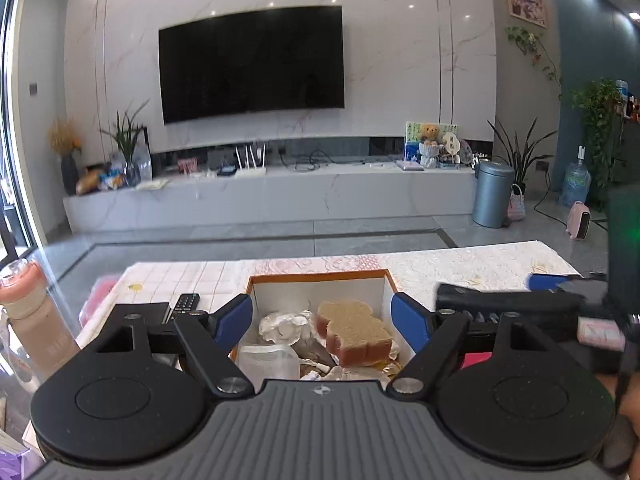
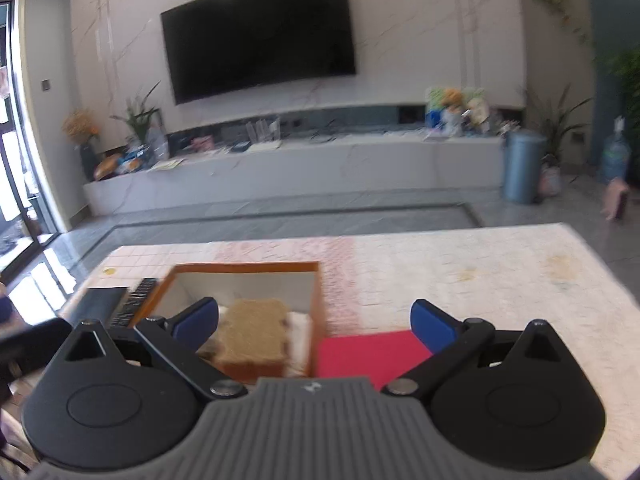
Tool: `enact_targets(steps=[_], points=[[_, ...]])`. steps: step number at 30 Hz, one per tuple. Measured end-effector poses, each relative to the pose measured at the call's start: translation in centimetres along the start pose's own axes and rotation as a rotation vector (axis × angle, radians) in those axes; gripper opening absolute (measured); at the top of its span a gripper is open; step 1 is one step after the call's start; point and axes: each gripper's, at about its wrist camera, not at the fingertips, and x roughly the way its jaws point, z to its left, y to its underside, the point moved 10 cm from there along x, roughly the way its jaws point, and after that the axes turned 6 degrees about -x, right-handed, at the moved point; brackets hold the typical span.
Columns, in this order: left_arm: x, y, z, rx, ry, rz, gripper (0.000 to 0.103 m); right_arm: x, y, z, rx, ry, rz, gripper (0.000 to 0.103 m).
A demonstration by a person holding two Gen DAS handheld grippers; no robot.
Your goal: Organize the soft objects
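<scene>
From my left wrist camera, the left tongs [image 1: 322, 320] hang released, blue pads spread wide to either side of the orange-rimmed white cardboard box [image 1: 320, 276] on the counter [image 1: 460, 260]. Inside lies the tan bear-shaped sponge toast [image 1: 352, 330] with crumpled white plastic wrappers [image 1: 280, 326] beside it; I judge soft things are being gathered here, so my tongs sit spread above the opening. A black remote control [image 1: 185, 303] lies just left of the box. At right, the other gripper's black body crosses the view.

From my right wrist camera, the right tongs [image 2: 316, 322] are likewise released and grasp nothing, straddling the box's right wall [image 2: 316, 300] and a flat red cloth square [image 2: 368, 352] lying on the counter just beside it. This blurred view shows the cloth's full spread, probably my next pick; the left view catches only a sliver. The wrappers, though, show clearly only from the left.
</scene>
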Motion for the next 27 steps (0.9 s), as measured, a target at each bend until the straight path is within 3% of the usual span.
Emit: enact_targets(steps=[3, 11, 15, 20, 27], points=[[0.1, 0.7, -0.7, -0.016, 0.037, -0.007, 0.093, -1.5, 1.5, -1.2, 0.000, 0.072, -0.022, 0.100], [0.9, 2.5, -1.1, 0.002, 0.049, -0.046, 0.094, -3.4, 5.1, -0.6, -0.120, 0.069, -0.020, 0.100], [1.1, 3.8, -1.3, -0.020, 0.030, -0.045, 0.094, -4.6, 5.6, 0.0, -0.096, 0.010, -0.074, 0.100], [1.3, 4.5, -1.6, 0.002, 0.029, -0.057, 0.094, -4.8, 6.1, 0.8, -0.129, -0.025, -0.080, 0.100], [1.7, 5.3, -1.3, -0.060, 0.089, -0.032, 0.094, -4.9, 6.4, 1.2, -0.121, -0.068, -0.074, 0.100]])
